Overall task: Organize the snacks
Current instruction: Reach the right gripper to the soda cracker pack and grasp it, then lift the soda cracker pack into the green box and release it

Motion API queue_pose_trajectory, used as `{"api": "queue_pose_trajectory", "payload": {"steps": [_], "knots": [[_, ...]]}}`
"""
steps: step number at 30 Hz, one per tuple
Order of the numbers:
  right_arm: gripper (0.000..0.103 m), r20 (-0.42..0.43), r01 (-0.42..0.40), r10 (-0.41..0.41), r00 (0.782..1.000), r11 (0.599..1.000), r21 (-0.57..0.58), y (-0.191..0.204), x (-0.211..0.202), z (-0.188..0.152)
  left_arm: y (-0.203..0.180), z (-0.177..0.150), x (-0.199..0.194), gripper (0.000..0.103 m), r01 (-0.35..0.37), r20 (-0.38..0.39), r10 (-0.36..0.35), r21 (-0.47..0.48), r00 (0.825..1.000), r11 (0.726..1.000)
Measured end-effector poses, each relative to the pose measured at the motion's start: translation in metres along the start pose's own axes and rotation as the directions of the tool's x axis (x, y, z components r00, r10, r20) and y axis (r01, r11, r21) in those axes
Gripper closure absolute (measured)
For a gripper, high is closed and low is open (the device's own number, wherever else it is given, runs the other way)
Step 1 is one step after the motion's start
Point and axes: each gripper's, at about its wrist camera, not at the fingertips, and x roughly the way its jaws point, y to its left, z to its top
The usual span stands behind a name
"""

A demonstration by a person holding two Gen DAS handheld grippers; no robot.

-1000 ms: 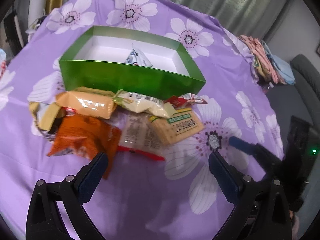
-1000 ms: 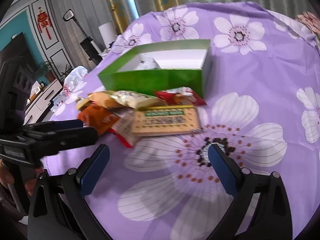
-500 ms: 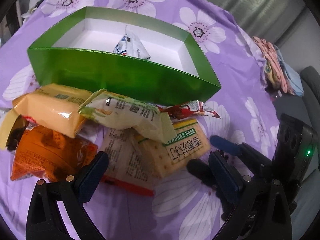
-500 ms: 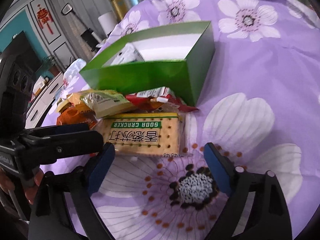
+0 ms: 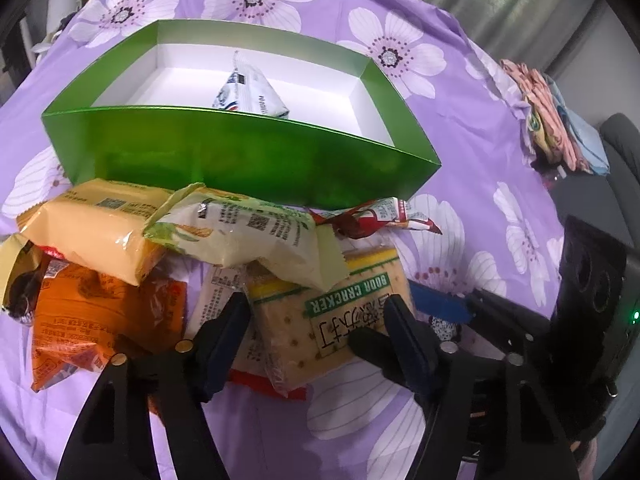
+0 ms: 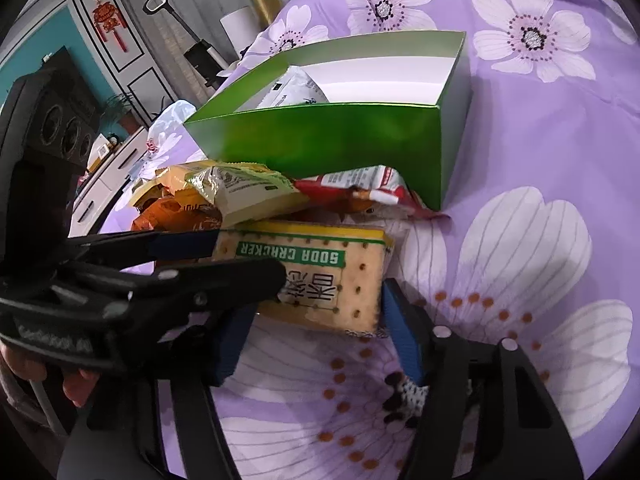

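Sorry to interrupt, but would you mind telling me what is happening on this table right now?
A person is sorting snacks into the green box, which holds one white packet so far. Both handheld tools are on the soda cracker pack in the pile in front of the box: the left gripper and the right gripper each have it between their jaws, which have just been closing. The pack still lies on the pile, partly under a pale green bag.

Cloth: purple floral tablecloth point(image 5: 460, 128) across the frame
Upper right: folded fabrics point(image 5: 548, 120) (pink, blue)
Upper left, right-wrist view: red knot ornament point(image 6: 107, 16) on teal wall point(image 6: 24, 46)
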Motion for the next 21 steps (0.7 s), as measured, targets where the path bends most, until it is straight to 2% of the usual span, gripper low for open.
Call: {"api": "queue_pose_trajectory", "payload": {"steps": [3, 6, 11, 16, 21], "knots": [[0.052, 0.011, 0.007, -0.007, 1.0, 1.0, 0.03, -0.001, -0.006, -0.007, 0.007, -0.004, -0.004, 0.049, 0.009, 0.014, -0.009, -0.016, 1.0, 1.0], [0.057, 0.032, 0.014, -0.016, 0.999, 0.999, 0.045, 0.003, -0.012, -0.015, 0.012, -0.008, -0.008, 0.055, 0.015, 0.026, -0.014, -0.031, 1.0, 0.999], [0.068, 0.059, 0.038, -0.04, 0.997, 0.999, 0.038, 0.016, -0.022, -0.025, 0.013, -0.015, -0.019, 0.055, 0.009, 0.044, -0.008, -0.022, 0.999, 1.0], [0.069, 0.09, 0.041, -0.044, 0.995, 0.998, 0.039, 0.029, -0.033, -0.028, 0.01, -0.021, -0.037, 0.055, 0.005, 0.074, -0.004, -0.006, 0.997, 1.0], [0.069, 0.144, 0.045, -0.047, 0.988, 0.999, 0.02, 0.042, -0.049, -0.017, 0.005, -0.012, -0.06, 0.055, 0.003, 0.141, -0.005, 0.018, 0.99, 1.0]]}}
